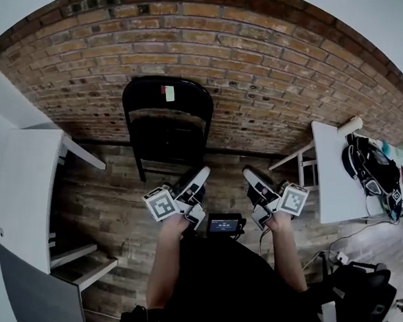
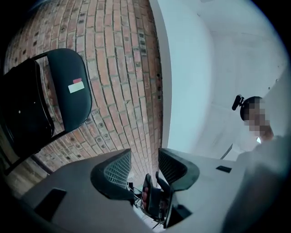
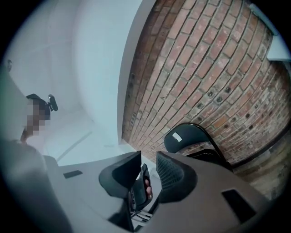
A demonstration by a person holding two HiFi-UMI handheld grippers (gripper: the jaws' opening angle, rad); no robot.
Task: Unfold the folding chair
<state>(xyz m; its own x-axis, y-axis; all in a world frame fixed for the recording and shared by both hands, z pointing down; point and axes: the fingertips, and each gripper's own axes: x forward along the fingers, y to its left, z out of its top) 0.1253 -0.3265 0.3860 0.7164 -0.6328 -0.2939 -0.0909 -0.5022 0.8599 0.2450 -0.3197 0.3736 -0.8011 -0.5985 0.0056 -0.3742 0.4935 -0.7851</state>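
Observation:
A black folding chair stands folded flat against the brick wall, with a small white and red sticker on its backrest. It also shows at the left of the left gripper view as the chair, and low in the right gripper view as the chair. My left gripper and right gripper are held side by side in front of my body, short of the chair and not touching it. The left gripper is open with nothing between its pads. So is the right gripper.
A white table stands at the left and another white table at the right, with a black bag beside it. The brick wall closes the far side. A small screen device hangs at my waist. Cables lie at the lower right.

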